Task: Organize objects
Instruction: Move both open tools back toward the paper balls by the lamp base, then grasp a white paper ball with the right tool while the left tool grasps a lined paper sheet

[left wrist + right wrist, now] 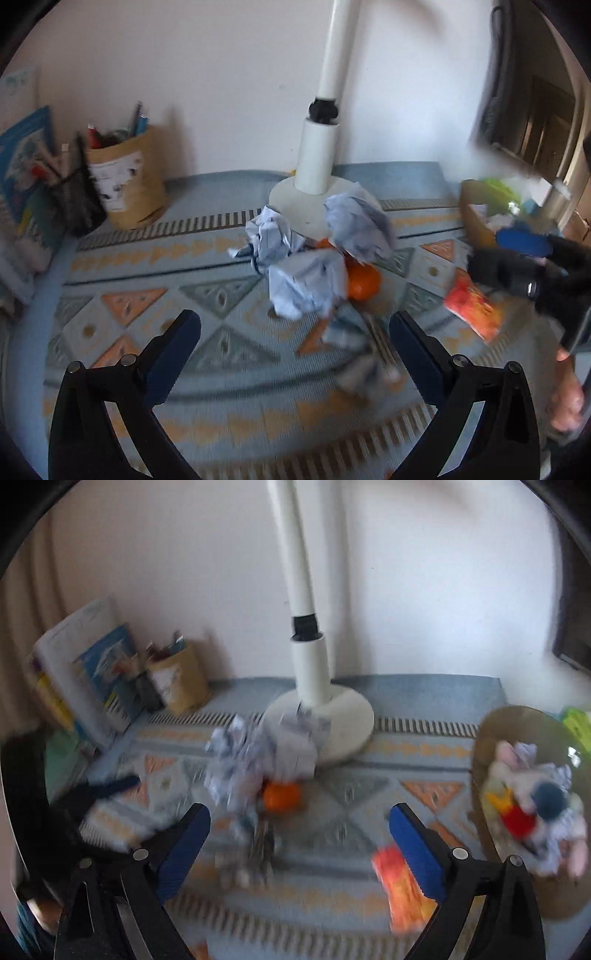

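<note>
Crumpled paper balls [306, 254] lie piled on a patterned rug, with an orange fruit [364, 282] tucked against them; both also show in the right wrist view as paper [258, 760] and fruit [281, 795]. A darker crumpled scrap [354, 350] lies nearer me. A red-orange snack packet [472, 308] lies to the right; in the right wrist view the packet [400, 886] sits beside my right finger. My left gripper [295, 354] is open and empty before the pile. My right gripper [299, 843] is open and empty, and it shows in the left view [524, 266].
A white lamp stand [319, 158] on a round base stands behind the pile. A brown bin [532, 805] of rubbish is at right. A paper pen holder [125, 177], a black mesh cup [79, 195] and books [88, 672] stand at back left against the wall.
</note>
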`<state>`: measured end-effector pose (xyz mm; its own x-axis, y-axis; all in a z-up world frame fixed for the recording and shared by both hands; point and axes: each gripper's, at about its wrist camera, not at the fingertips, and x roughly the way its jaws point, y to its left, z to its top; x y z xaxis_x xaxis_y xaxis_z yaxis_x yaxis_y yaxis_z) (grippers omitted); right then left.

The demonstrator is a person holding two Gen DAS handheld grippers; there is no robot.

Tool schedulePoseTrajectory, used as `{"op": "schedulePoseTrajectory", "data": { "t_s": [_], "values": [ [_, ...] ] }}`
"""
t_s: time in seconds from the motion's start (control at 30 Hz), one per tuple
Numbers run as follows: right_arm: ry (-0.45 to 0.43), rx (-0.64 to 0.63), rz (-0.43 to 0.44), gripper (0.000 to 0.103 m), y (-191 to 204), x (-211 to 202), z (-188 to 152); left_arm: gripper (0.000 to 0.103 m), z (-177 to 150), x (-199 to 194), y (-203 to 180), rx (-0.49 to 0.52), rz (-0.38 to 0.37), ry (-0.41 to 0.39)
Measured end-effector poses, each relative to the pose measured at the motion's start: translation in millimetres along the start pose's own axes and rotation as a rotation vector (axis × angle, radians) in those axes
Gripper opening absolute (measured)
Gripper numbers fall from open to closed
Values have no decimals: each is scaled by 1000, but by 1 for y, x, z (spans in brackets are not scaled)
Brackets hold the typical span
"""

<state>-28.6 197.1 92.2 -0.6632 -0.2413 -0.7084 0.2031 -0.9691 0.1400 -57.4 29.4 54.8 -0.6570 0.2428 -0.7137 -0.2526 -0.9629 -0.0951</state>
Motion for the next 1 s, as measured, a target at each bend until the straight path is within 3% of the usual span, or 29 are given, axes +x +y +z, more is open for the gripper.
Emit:
{"op": "schedulePoseTrajectory", "data": {
  "t_s": [0.13,0.23,0.3,0.33,0.37,0.4,0.43,0.5,0.6,0.8,0.9,1.0],
  "values": [
    [34,-21,-10,97,8,43,26,102,15,39,13,-101,-60,47],
    [50,-15,-16,96,11,65,33,100,16,54,15,-113,-85,55],
    [43,-10,-31,80,12,74,34,87,12,59,13,-113,-120,73],
    [55,-18,-38,65,11,80,35,74,11,62,13,-122,-139,85],
    [77,-21,-25,56,11,87,35,68,9,64,13,-130,-149,92],
    [78,-11,-7,55,9,88,33,63,9,65,12,-132,-154,92],
    [75,-8,-4,55,8,88,32,48,8,66,12,-133,-158,85],
    [66,-3,3,52,6,85,29,45,7,63,11,-122,-165,75],
    [46,39,66,50,-3,71,26,44,5,45,8,-113,-223,54],
    [-37,134,161,50,-27,-14,6,44,-24,-31,12,-136,-222,-28],
    [-31,113,192,51,-32,-59,-36,45,-53,-70,11,-122,-149,-71],
    [31,39,181,51,-24,-68,-77,45,-85,-88,6,-123,-56,-92]
  ]
}}
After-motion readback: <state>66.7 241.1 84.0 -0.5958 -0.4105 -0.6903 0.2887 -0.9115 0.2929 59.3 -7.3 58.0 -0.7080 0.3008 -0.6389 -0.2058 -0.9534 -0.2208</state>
